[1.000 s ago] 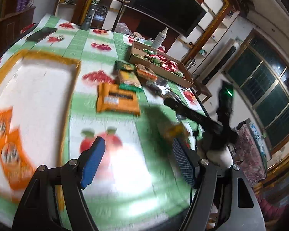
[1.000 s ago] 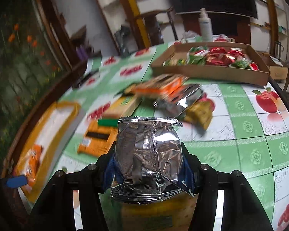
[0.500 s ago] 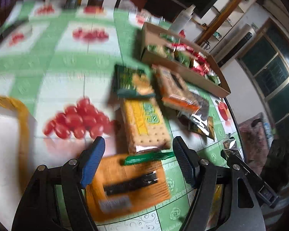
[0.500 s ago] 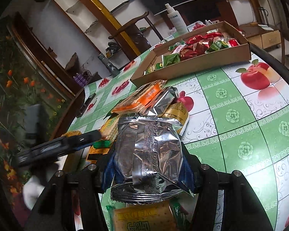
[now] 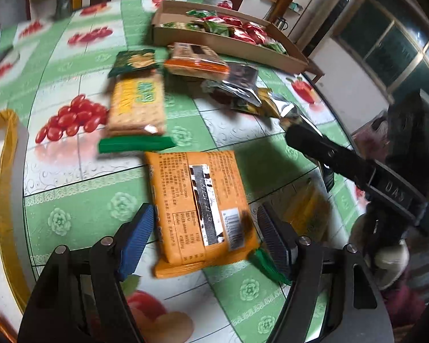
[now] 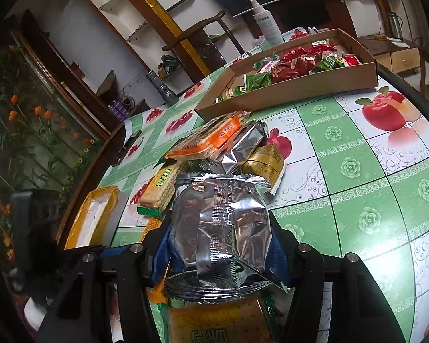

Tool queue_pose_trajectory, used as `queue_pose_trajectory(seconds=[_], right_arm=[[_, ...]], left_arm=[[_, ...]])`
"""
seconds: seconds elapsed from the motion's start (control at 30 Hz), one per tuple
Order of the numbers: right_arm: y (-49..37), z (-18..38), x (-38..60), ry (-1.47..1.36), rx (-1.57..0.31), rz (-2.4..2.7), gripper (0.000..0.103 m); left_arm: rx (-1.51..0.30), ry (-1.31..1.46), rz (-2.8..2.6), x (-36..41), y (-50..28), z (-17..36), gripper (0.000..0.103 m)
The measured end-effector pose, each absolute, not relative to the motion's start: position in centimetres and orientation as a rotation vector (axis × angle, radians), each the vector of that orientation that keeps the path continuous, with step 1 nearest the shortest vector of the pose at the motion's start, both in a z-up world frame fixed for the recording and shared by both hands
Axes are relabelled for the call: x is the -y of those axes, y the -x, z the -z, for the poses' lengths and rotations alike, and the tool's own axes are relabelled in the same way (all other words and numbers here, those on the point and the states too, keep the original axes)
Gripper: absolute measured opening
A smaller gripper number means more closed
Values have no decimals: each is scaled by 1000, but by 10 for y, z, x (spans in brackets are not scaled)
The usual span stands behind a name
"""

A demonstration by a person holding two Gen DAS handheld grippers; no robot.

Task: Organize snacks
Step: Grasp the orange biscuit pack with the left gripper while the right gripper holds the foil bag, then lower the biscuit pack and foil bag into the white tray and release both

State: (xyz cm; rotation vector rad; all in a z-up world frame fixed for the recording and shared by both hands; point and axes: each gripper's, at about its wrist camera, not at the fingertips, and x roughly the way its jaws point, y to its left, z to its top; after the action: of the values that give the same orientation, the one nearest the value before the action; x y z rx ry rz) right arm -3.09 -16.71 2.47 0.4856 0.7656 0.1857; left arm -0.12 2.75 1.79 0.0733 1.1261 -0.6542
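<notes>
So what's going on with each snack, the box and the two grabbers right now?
left gripper: open, straddling the orange packet
orange packet: flat on the table, back side up, not gripped
right gripper: shut on the silver packet
silver packet: held off the table, sealed
cracker pack: lying flat, sealed
cardboard box: open-topped, holding red and green snacks

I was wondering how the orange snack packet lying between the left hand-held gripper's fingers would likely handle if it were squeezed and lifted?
The orange snack packet lies flat and holds a blocky, square-edged shape, so it is probably fairly stiff, not floppy. Its glossy wrapper may be slippery against the left hand-held gripper pads. If it holds biscuits, as its shape suggests, a hard squeeze could crack them.
</notes>
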Motion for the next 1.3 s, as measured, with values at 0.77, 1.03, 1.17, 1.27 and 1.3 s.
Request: queue_pose_trajectory(seconds=[0.77,1.03,1.17,1.27,1.3], right_arm=[[34,-20,156,-414,-791,-150,60],[46,-33,139,-372,-755,-160,60],[57,-51,109,-376,-758,-244,60],[56,-62,70,-330,-783,-322,60],[54,-64,56,-314,-792,-345,60]], left_arm=[[-1002,-63,487,-32,20,-20,69],[-910,191,452,-126,54,-57,69],[-878,244,347,-178,61,-62,70],[-864,302,278,-217,59,-57,70],[-863,320,261,-229,58,-55,70]])
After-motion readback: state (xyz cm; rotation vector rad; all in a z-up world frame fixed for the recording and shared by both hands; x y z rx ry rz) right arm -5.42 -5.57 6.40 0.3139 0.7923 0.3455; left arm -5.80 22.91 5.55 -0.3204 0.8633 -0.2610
